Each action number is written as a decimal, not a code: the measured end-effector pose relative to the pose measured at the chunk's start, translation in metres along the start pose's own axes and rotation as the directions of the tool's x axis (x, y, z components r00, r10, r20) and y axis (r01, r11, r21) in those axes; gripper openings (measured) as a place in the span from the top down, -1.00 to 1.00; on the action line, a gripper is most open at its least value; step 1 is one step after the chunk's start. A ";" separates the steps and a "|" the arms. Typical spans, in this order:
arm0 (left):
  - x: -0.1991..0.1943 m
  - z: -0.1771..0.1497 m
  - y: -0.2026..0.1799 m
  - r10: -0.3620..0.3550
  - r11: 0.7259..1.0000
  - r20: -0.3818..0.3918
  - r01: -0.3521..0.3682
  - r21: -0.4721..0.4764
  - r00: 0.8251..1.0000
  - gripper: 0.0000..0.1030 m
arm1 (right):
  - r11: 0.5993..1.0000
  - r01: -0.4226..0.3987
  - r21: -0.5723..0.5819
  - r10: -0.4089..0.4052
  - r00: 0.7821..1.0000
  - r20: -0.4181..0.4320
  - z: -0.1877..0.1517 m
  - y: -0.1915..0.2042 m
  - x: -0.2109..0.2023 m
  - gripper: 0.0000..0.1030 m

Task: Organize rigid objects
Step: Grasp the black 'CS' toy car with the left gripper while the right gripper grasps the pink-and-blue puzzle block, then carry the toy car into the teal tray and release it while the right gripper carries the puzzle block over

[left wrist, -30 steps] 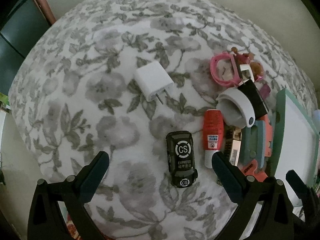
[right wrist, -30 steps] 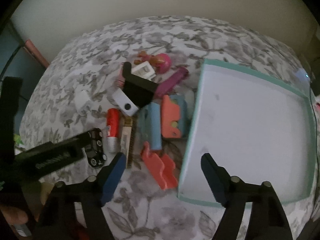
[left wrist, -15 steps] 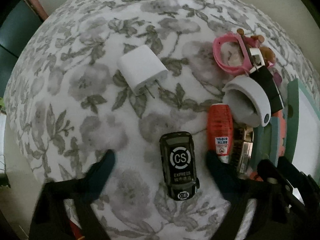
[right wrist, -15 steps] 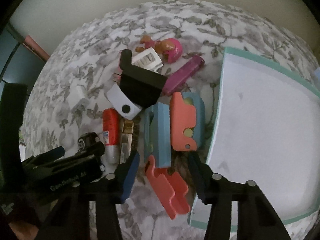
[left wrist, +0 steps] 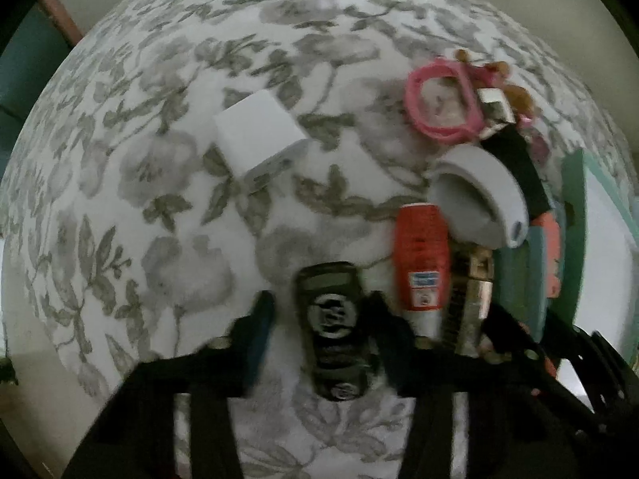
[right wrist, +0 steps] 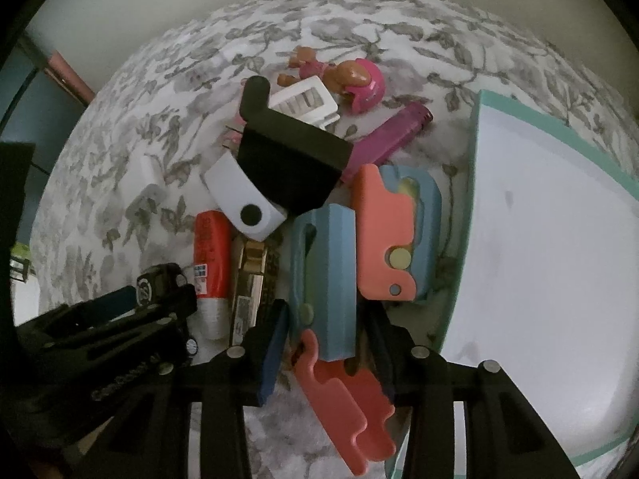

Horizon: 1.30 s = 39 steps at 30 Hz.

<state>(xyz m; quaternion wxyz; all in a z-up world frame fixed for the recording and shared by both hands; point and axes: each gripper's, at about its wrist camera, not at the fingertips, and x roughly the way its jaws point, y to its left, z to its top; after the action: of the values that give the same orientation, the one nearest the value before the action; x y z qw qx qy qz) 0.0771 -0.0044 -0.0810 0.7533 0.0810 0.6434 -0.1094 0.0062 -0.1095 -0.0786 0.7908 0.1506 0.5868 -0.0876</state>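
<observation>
- Closing the left gripper (left wrist: 319, 315) around the black toy car (left wrist: 333, 331) on the floral cloth (left wrist: 159, 199); its jaws are narrowing with the car between them, and through the motion blur I am unable to say whether the pads are pressing yet.
- Closing the right gripper (right wrist: 331, 331) likewise; its fingers are straddling the lower end of the blue block (right wrist: 325, 279) and the top of the coral piece (right wrist: 343, 403) beneath it, with a gap showing at each side.
- Noting the destination: the teal-rimmed tray (right wrist: 477, 151) is lying just right of the pile, with nothing in the part I can see.
- Advising for the left: I am keeping the car centred lengthwise between the pads, so the red tube (left wrist: 419, 255) just beside it is not nudged.
- Advising for the right: I am judging that two pieces are sitting in the jaws' path; settling on the blue block alone would be avoiding a skewed pinch.
- Reading labels: the car roof is showing a round emblem, smeared here; the red tube is carrying a small blue-and-white label I cannot read.
</observation>
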 end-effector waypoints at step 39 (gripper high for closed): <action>-0.022 -0.010 0.006 -0.045 0.998 0.069 0.047 -0.034 0.997 0.31 | 0.993 0.019 -0.115 -0.021 1.000 -0.008 -0.015 0.027 0.001 0.55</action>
<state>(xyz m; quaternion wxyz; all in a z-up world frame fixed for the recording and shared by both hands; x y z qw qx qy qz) 0.0663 0.0056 -0.0605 0.7734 0.0488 0.6209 -0.1180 0.0014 -0.0785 -0.0797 0.7946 0.0993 0.5959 -0.0610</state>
